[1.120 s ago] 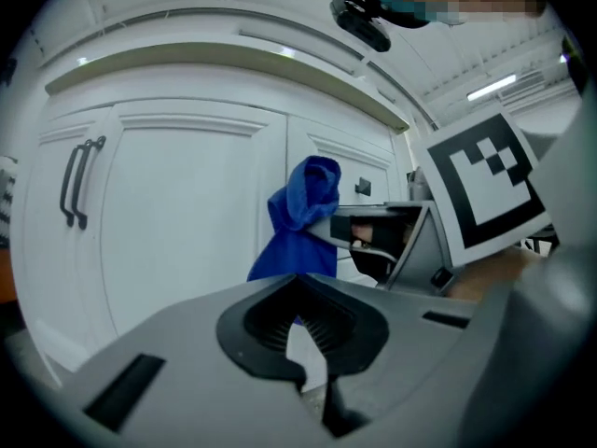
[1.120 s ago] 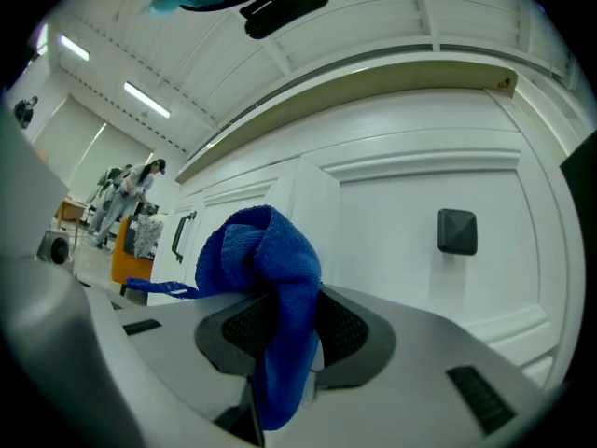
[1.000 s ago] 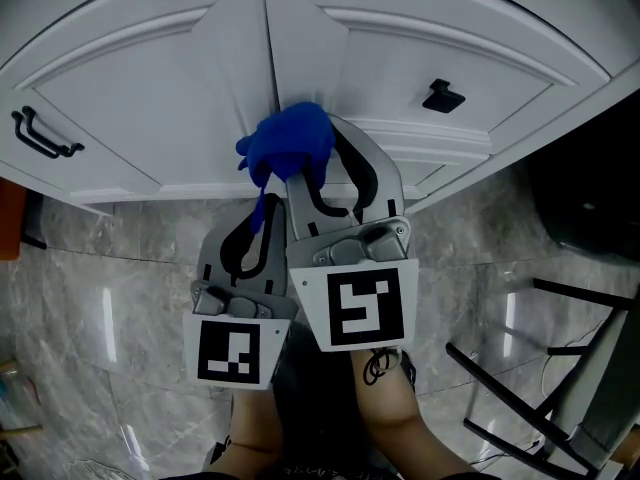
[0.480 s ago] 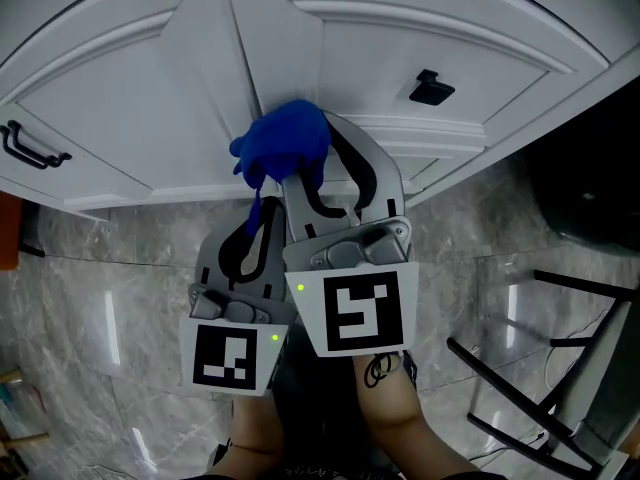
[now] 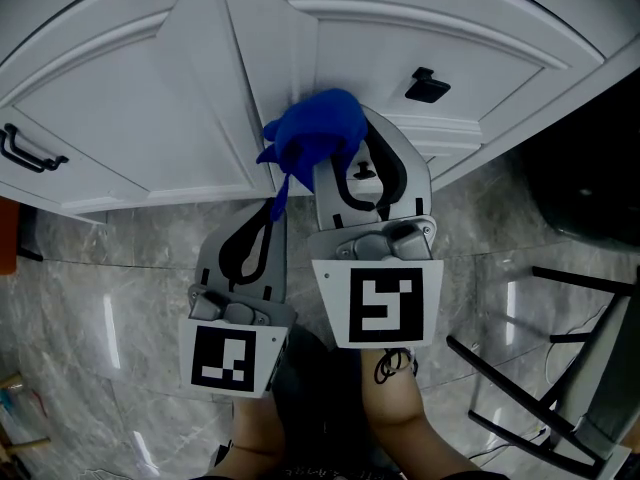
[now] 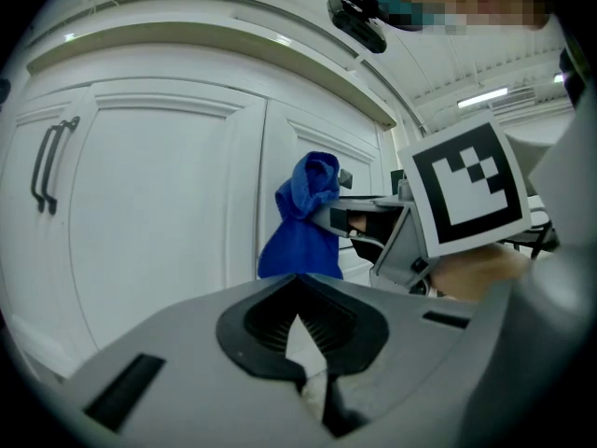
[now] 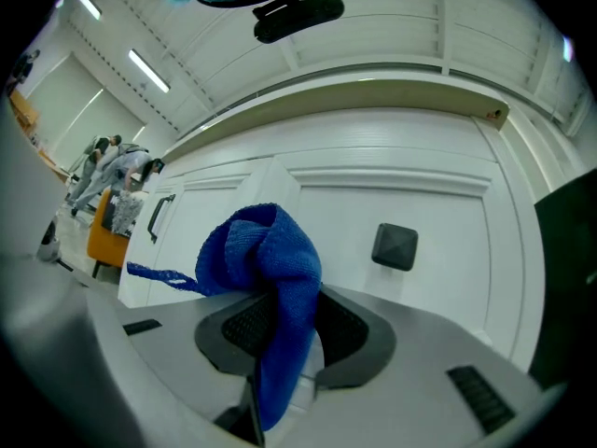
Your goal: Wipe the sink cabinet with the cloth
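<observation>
The white sink cabinet (image 5: 150, 98) has two panelled doors. My right gripper (image 5: 338, 158) is shut on a bunched blue cloth (image 5: 315, 130), which presses on the lower left of the right door, below and left of its black square knob (image 5: 425, 85). The right gripper view shows the cloth (image 7: 269, 269) draped between the jaws of the right gripper (image 7: 280, 320), with the knob (image 7: 395, 246) beyond. My left gripper (image 5: 262, 220) hangs lower, over the floor, shut on nothing. In its own view the left gripper (image 6: 297, 292) faces the left door, with the cloth (image 6: 306, 222) to the right.
A black bar handle (image 5: 25, 148) sits on the left door. Grey marble floor (image 5: 110, 298) lies under the cabinet. A black metal chair frame (image 5: 545, 388) stands at the right, a dark object (image 5: 590, 188) beside the cabinet, an orange thing (image 5: 8, 230) at the left edge.
My right gripper has carried the blue cloth to the right and slightly up along the cabinet front, from the door seam onto the right door. The left gripper has stayed put.
</observation>
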`<state>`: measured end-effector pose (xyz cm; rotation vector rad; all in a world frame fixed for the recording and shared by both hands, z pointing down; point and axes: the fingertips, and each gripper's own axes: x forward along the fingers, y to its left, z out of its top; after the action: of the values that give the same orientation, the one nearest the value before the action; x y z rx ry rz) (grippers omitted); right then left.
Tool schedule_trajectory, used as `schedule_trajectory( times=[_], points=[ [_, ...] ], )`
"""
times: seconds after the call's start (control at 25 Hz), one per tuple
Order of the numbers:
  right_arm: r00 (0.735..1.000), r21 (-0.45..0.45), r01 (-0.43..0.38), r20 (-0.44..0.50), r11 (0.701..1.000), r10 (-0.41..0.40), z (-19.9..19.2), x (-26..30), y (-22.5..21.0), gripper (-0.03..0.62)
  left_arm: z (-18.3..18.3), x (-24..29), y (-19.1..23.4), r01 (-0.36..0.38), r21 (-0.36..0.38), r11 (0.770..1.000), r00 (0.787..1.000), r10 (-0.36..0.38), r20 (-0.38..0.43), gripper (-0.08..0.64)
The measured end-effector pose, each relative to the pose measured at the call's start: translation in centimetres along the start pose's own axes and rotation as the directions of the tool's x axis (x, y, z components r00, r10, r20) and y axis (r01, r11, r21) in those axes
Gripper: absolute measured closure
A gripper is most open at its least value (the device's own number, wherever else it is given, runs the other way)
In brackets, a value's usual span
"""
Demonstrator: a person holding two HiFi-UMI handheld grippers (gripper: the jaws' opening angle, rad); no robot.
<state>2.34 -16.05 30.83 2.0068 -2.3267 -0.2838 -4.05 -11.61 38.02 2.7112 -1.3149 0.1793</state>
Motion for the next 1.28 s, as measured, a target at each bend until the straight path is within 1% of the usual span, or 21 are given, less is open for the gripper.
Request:
schedule_trajectory(
  times=[0.12, 0.2, 0.28, 0.48, 0.64, 0.8, 0.96, 1.12, 1.28],
  points=[
    [1.0, 0.017, 0.016, 0.013, 1.0, -0.016, 0.1, -0.2, -1.0, 0.476, 0.1, -0.1, -0.1, 0.004, -0.002, 1.0, 1.0, -0.004, 0.003, 0.557],
    [1.0, 0.006, 0.024, 0.02, 1.0, -0.024, 0.2, -0.2, -1.3, 0.476, 0.2, -0.1, -0.2, 0.007, -0.003, 1.0, 1.0, -0.007, 0.005, 0.557],
    [0.999, -0.007, 0.033, 0.013, 0.999, -0.033, 0.1, -0.4, -1.5, 0.476, 0.4, -0.3, -0.3, 0.009, -0.004, 1.0, 1.0, -0.009, 0.006, 0.557],
    [0.998, 0.001, 0.059, 0.002, 0.998, -0.059, 0.0, -0.7, -2.4, 0.476, 0.7, -0.6, -0.5, 0.008, 0.0, 1.0, 1.0, -0.008, 0.012, 0.557],
    [0.997, -0.004, 0.072, -0.001, 0.997, -0.072, -0.1, -0.9, -3.0, 0.476, 1.0, -0.6, -1.0, 0.034, 0.03, 0.999, 0.999, -0.035, 0.027, 0.557],
    [0.997, -0.004, 0.081, 0.005, 0.997, -0.081, 0.0, -1.0, -3.3, 0.476, 0.9, -0.7, -1.1, 0.029, 0.03, 0.999, 0.999, -0.029, 0.014, 0.557],
    [0.996, -0.003, 0.088, 0.004, 0.996, -0.088, -0.1, -1.1, -3.6, 0.476, 0.9, -0.6, -1.1, 0.018, 0.006, 1.0, 1.0, -0.018, 0.012, 0.557],
    [0.996, -0.001, 0.092, 0.006, 0.996, -0.092, -0.1, -1.2, -3.9, 0.476, 0.6, -0.6, -1.3, 0.042, 0.052, 0.998, 0.999, -0.042, -0.002, 0.557],
    [0.995, 0.003, 0.099, 0.01, 0.995, -0.099, -0.1, -1.3, -4.2, 0.476, 0.5, -0.6, -1.3, 0.042, 0.054, 0.998, 0.999, -0.042, -0.009, 0.557]
  ],
)
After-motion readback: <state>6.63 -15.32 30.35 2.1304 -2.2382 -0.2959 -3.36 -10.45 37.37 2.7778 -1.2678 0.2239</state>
